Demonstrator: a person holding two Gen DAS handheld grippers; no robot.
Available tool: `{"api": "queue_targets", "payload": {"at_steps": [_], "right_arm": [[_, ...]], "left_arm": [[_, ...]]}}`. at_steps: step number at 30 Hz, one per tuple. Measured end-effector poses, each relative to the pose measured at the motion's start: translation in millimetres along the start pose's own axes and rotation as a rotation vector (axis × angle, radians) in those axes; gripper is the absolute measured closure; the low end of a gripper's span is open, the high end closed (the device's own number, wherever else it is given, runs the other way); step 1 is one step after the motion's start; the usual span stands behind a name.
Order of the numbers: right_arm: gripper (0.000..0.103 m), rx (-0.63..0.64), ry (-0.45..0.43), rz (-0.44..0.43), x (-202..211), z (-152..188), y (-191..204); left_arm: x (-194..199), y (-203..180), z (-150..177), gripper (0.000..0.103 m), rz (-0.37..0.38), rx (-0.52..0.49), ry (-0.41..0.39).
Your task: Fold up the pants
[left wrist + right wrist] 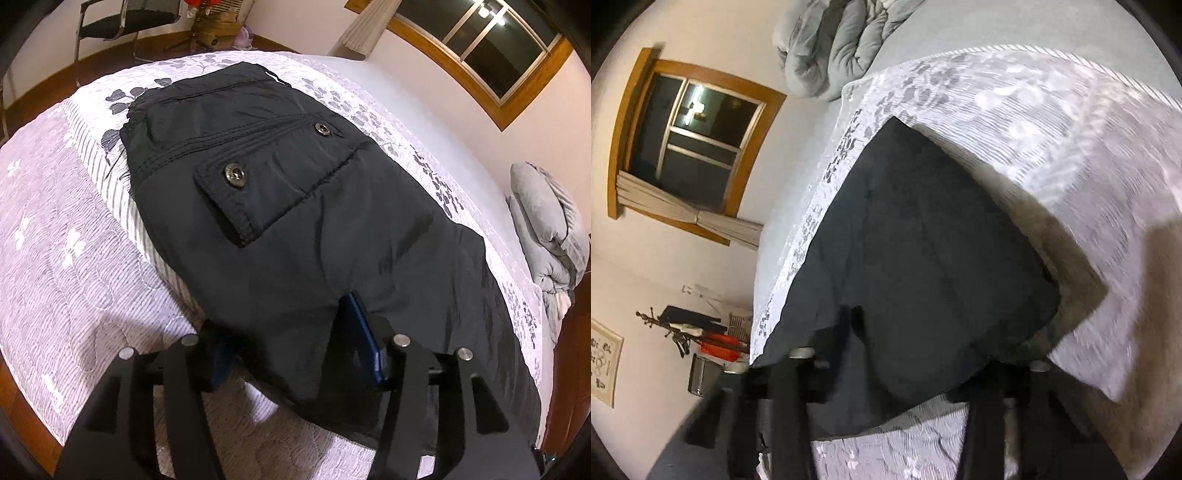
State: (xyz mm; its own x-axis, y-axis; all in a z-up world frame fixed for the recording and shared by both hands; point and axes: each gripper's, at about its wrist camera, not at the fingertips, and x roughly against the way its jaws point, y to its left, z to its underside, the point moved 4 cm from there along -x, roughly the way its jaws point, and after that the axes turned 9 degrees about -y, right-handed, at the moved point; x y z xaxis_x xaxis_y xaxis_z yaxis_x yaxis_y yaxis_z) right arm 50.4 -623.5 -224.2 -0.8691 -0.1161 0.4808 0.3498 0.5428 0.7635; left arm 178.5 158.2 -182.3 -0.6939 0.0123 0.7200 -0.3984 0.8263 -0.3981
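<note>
Left wrist view: black pants (pixel 295 192) lie on the quilted bed (pixel 55 258), flap pocket (pixel 266 195) up. Left gripper (pixel 295 354) stands wide, fabric bunched between its fingers, likely to lift an edge for folding.

Right wrist view, blurred: right gripper (pixel 916 365) spread over the plain trouser panel; a grasp cannot be told. The snaps show only from the left.

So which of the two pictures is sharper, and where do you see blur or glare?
Left wrist view: sharp, the pants show stitching and snaps clearly, with a lamp reflection in the window. Right wrist view: motion blur smears the bedspread and the pants' edges.
</note>
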Motion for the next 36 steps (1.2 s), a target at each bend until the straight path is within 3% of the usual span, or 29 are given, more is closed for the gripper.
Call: {"api": "queue_targets", "payload": {"at_steps": [4, 8, 13, 17, 23, 27, 36], "right_arm": [[0.088, 0.106, 0.000, 0.040, 5.7, -15.9, 24.0], [0.089, 0.144, -0.016, 0.113, 11.0, -32.7, 28.2], [0.090, 0.077, -0.006, 0.189, 6.4, -38.2, 6.8], [0.090, 0.154, -0.036, 0.233, 13.0, -37.8, 27.2], [0.090, 0.388, -0.115, 0.256, 32.7, -28.8, 105.4], [0.090, 0.629, -0.150, 0.251, 30.3, 0.1, 179.0], [0.090, 0.855, -0.033, 0.075, -23.3, 86.6, 280.5]], "left_arm": [[0.8, -0.6, 1.4, 0.048, -0.009, -0.003, 0.009], [1.5, -12.3, 7.2, 0.047, 0.000, -0.009, 0.035], [0.1, -32.3, 20.9, 0.043, -0.005, -0.088, 0.050], [-1.2, -30.0, 20.8, 0.043, 0.005, -0.077, 0.050], [2.1, -20.8, 16.4, 0.042, 0.034, -0.073, 0.065], [7.3, -17.0, 19.6, 0.041, 0.053, -0.064, 0.068], [22.1, -14.2, 24.0, 0.039, 0.065, -0.103, 0.084]]}}
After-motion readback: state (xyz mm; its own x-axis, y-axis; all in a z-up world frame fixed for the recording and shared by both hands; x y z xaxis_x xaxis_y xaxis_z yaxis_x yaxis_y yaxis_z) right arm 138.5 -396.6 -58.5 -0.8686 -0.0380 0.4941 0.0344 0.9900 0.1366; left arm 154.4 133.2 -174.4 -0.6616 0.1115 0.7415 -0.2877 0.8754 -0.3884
